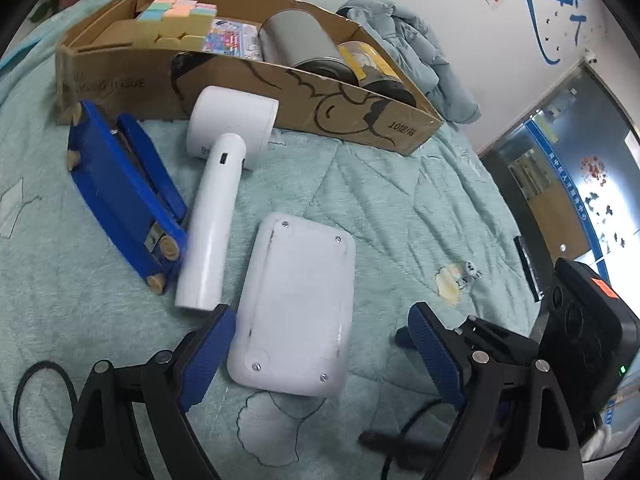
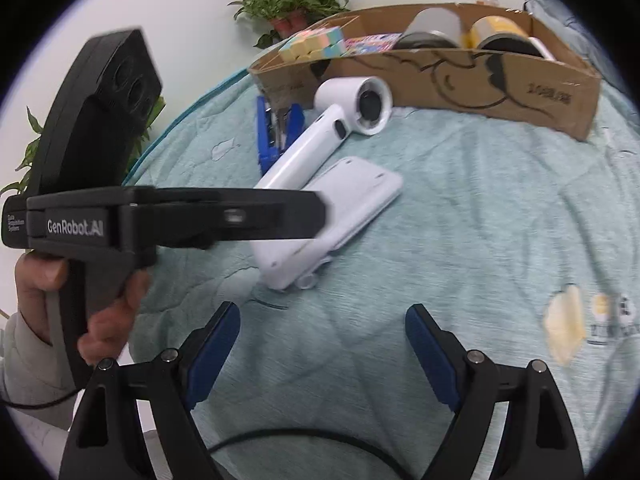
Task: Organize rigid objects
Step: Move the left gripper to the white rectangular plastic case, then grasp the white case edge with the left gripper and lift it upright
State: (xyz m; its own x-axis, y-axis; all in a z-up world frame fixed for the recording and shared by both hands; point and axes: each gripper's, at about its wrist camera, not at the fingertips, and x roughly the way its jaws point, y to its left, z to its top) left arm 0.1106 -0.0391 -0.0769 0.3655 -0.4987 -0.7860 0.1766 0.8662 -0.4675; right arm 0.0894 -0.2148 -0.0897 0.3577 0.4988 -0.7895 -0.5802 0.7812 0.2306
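Note:
A flat white plastic case (image 1: 296, 304) (image 2: 344, 204) lies back side up on the teal quilt. My left gripper (image 1: 322, 318) stands open around its near end: the left pad sits at the case's edge and the right pad is well clear. A white handheld dryer (image 1: 216, 216) (image 2: 320, 136) lies beside the case, and a blue stapler-like tool (image 1: 128, 188) (image 2: 276, 128) lies left of it. My right gripper (image 2: 323, 314) hangs open over bare quilt, nearer than the case, with nothing between its fingers. A hand (image 2: 44, 280) holds the left gripper's black body.
A long cardboard box (image 1: 360, 112) (image 2: 520, 92) at the back holds pastel foam blocks (image 1: 176, 20), a colourful pack and two cans lying down. A grey-blue jacket (image 1: 412, 48) lies behind it. A potted plant (image 2: 288, 0) stands at the wall. A black cable (image 1: 40, 392) loops near left.

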